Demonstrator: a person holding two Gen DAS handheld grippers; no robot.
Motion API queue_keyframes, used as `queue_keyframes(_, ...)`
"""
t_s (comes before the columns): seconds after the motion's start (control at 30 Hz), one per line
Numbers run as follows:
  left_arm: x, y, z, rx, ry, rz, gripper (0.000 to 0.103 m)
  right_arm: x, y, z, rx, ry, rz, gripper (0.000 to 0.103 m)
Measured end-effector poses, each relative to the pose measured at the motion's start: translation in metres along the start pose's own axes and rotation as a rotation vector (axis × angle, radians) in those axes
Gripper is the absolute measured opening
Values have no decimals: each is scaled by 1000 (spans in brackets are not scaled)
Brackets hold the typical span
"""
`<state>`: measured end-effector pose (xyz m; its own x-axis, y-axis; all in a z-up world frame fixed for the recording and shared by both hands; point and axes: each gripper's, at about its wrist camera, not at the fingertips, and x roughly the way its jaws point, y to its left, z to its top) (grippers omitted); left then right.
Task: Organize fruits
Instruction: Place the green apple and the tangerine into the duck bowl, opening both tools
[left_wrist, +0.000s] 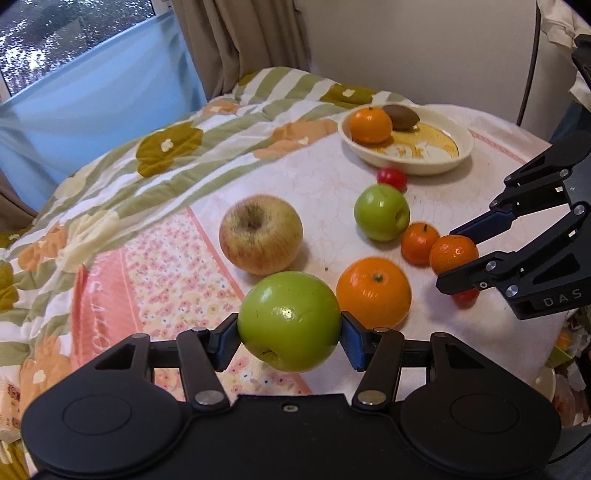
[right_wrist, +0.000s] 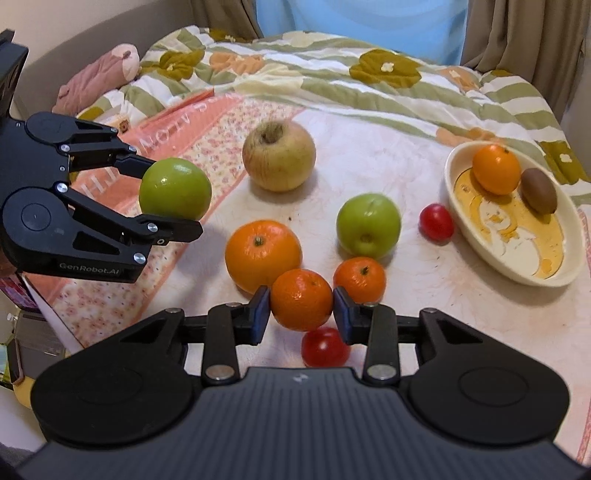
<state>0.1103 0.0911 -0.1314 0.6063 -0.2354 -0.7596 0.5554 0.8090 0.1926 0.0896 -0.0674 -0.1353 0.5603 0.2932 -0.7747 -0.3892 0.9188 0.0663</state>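
A green apple (left_wrist: 289, 320) is clamped between the jaws of the left gripper (left_wrist: 289, 334) and a mandarin (right_wrist: 301, 299) between those of the right gripper (right_wrist: 301, 308), both held above the fruit-strewn tabletop (right_wrist: 424, 314).

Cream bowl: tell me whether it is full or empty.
Partly filled. The cream bowl holds only an orange and a kiwi at one end; most of its patterned bottom is bare.

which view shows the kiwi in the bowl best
The right wrist view: the kiwi lies near and whole beside the orange in the bowl. In the left wrist view it is farther, smaller, and partly hidden behind that orange.
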Motion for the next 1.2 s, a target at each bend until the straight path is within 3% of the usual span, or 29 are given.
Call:
queue_keyframes(0.33, -31, -23, 43, -39, -47, 41, 61, -53, -39, 15, 18, -74, -4, 51)
queue_keyframes(0.63, -32, -52, 101, -85, -99, 61, 61, -91, -106, 33, 10, -134, -38, 51)
queue_keyframes(0.9, 0, -84, 151, -123, -108, 52, 61, -96, -180, 41, 1, -135, -60, 51)
queue_keyframes(1.2, 65, -121, 189, -132, -62, 28, 61, -68, -252, 47, -21, -104, -49, 51)
